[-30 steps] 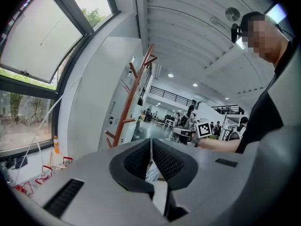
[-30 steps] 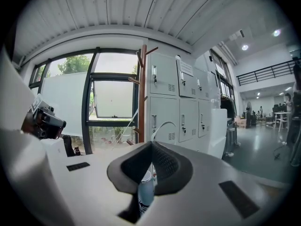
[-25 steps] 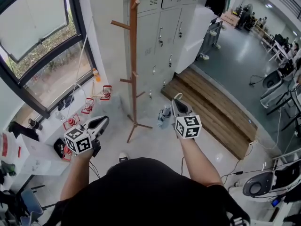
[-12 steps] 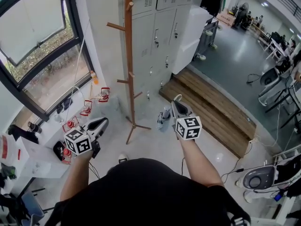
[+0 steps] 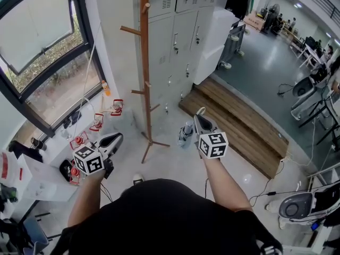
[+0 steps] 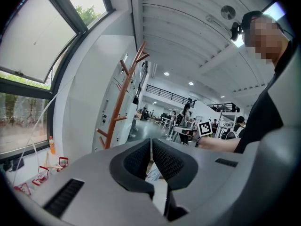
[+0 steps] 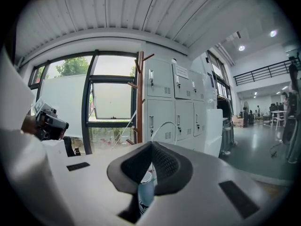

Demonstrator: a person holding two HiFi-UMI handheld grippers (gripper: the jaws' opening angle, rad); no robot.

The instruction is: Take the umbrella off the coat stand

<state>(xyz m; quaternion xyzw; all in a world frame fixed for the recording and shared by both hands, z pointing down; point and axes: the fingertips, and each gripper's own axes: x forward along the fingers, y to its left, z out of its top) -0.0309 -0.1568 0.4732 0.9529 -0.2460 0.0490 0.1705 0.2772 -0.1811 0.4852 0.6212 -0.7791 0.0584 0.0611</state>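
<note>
- Our right gripper [image 5: 200,119] is clenched on the white loop [image 7: 162,126] of the folded umbrella [image 5: 185,133].
- The umbrella hangs just below its jaws, apart from the wooden coat stand [image 5: 144,78] and to that stand's right.
- Our left gripper [image 5: 113,139] has its jaws pressed together on nothing, left of the stand's feet.
- Grey lockers [image 5: 180,31] stand behind the stand.
</note>
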